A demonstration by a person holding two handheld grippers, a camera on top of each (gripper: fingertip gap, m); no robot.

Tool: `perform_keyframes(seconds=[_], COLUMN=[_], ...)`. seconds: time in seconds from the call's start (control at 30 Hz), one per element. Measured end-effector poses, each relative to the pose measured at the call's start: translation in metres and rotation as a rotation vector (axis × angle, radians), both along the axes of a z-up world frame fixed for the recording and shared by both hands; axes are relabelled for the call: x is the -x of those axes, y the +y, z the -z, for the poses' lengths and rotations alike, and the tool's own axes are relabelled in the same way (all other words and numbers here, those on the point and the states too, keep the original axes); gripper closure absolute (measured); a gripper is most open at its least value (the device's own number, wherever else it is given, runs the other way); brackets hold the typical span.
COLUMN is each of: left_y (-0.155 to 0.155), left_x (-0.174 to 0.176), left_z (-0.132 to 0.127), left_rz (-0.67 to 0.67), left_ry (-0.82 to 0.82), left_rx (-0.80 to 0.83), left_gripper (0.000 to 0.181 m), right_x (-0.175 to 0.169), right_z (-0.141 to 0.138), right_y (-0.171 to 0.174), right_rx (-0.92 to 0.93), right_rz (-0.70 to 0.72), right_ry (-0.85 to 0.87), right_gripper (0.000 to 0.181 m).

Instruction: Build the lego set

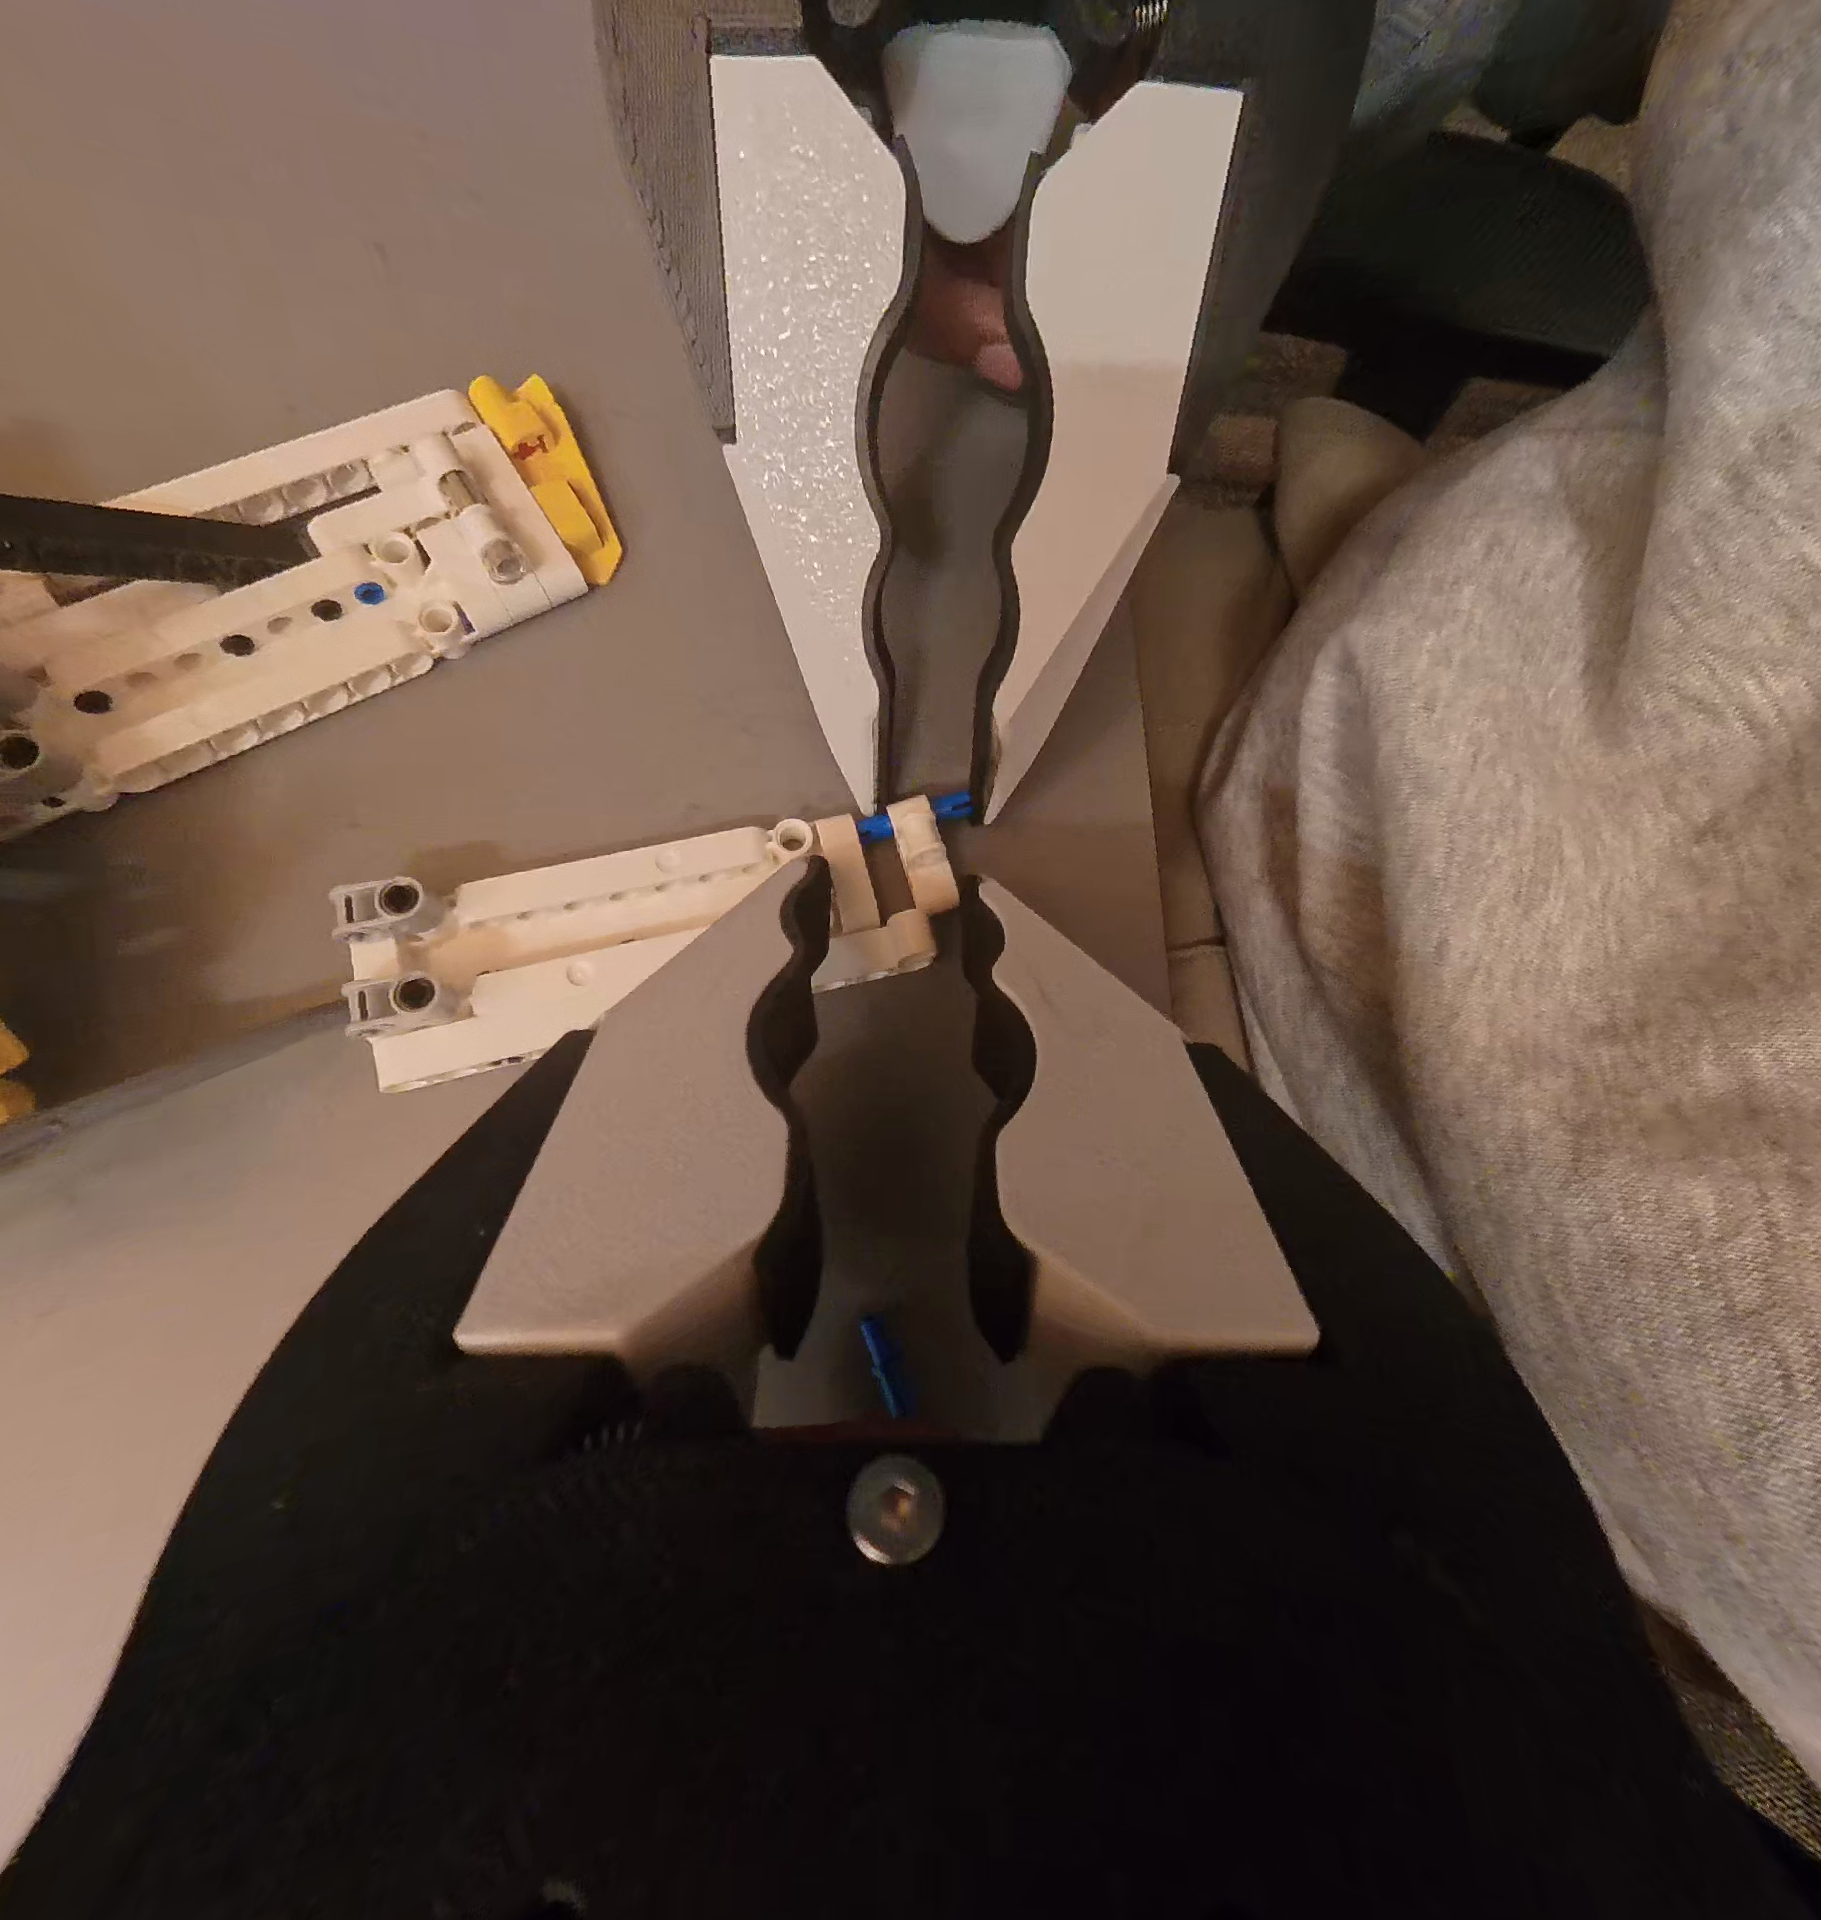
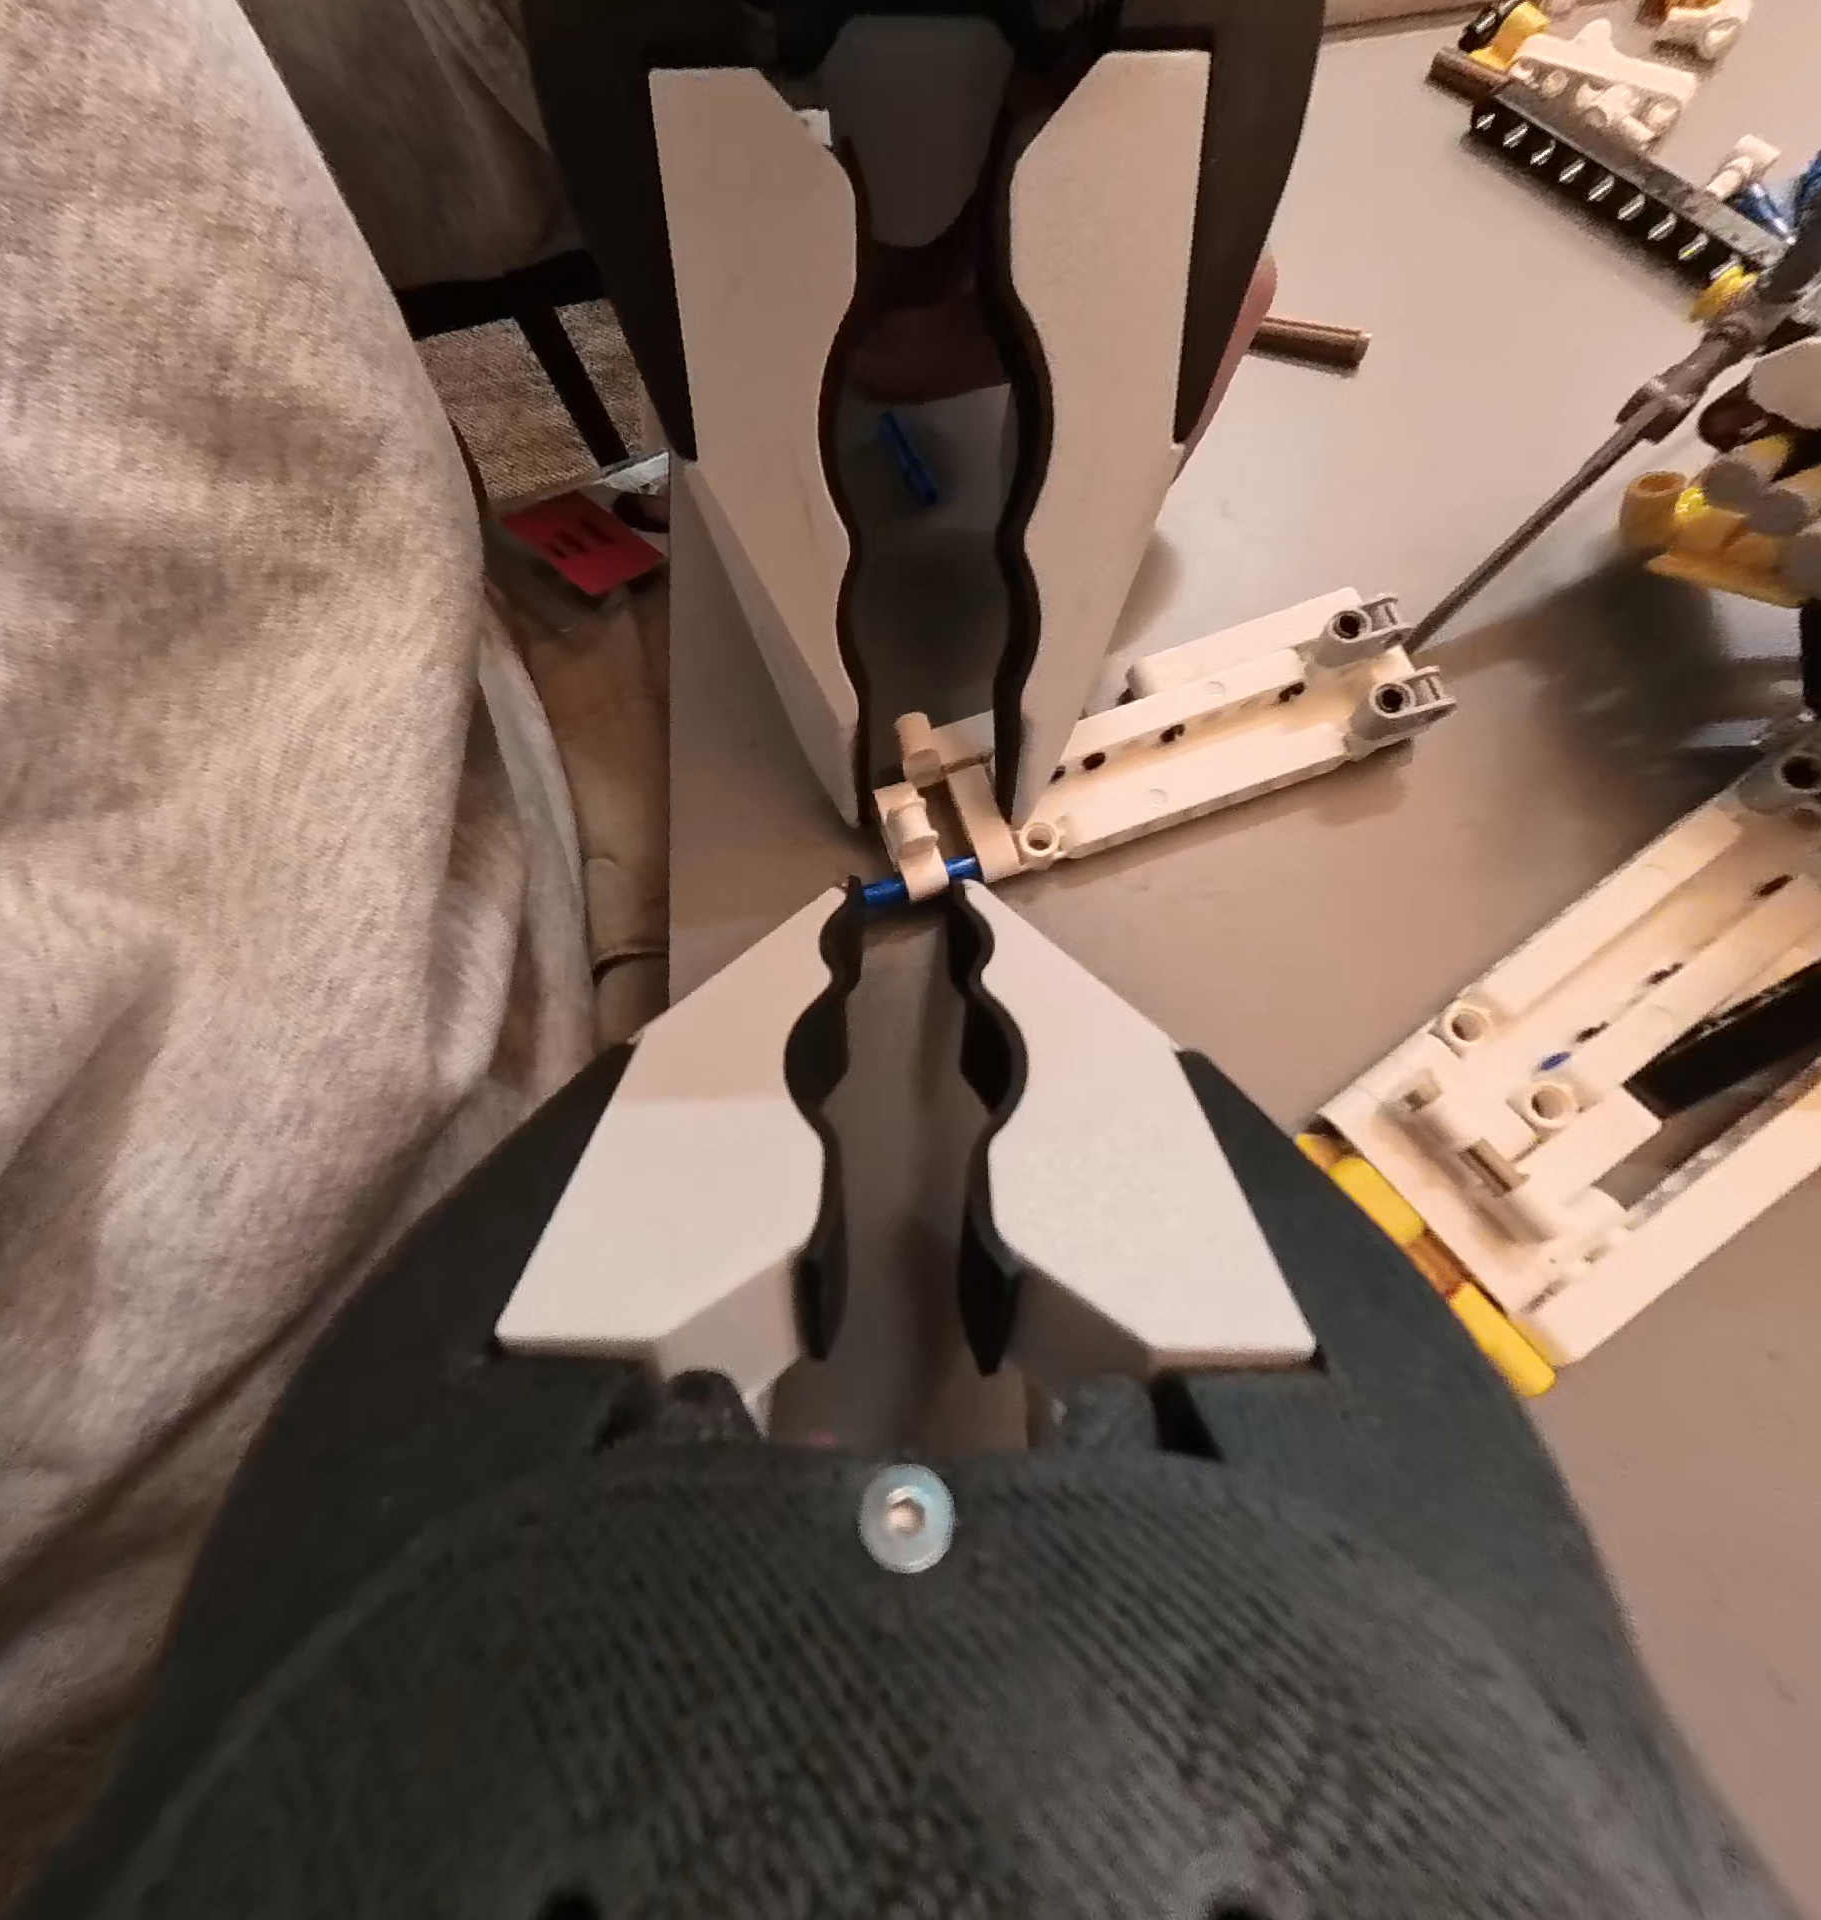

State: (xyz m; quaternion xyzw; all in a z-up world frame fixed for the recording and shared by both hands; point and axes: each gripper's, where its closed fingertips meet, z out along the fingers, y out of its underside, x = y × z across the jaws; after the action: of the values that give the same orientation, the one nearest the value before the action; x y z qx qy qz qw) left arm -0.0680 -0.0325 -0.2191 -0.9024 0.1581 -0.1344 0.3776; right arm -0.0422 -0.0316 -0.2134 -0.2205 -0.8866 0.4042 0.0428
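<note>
My left gripper (image 1: pixel 890 883) clamps the white beam assembly (image 1: pixel 615 925) at the bench's (image 1: pixel 262 260) near edge; my right gripper (image 2: pixel 906 899), jaws narrow, pinches the blue pin (image 2: pixel 890 890) seated in its end connector.

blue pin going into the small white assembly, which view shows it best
The right wrist view. There the blue pin lies crosswise at the right gripper tips, its shaft exposed, one end in the small white assembly. The left wrist view shows only short blue bits either side of a white connector, partly hidden by the left gripper.
</note>
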Motion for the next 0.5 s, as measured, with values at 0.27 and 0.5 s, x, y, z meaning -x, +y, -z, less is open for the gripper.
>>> perform_keyframes(seconds=[0.27, 0.5], left_y=[0.0002, 0.0006], left_x=[0.0001, 0.0004], left_z=[-0.0001, -0.0003], left_rz=[0.003, -0.001], left_ry=[0.004, 0.003], left_rx=[-0.002, -0.002], left_gripper=[0.157, 0.158], right_x=[-0.001, -0.0008], right_z=[0.0001, -0.0006], right_y=[-0.0007, -0.0006], right_rx=[-0.021, -0.011], right_rz=[0.005, -0.019], right_ry=[0.036, -0.006], right_gripper=[0.167, 0.167])
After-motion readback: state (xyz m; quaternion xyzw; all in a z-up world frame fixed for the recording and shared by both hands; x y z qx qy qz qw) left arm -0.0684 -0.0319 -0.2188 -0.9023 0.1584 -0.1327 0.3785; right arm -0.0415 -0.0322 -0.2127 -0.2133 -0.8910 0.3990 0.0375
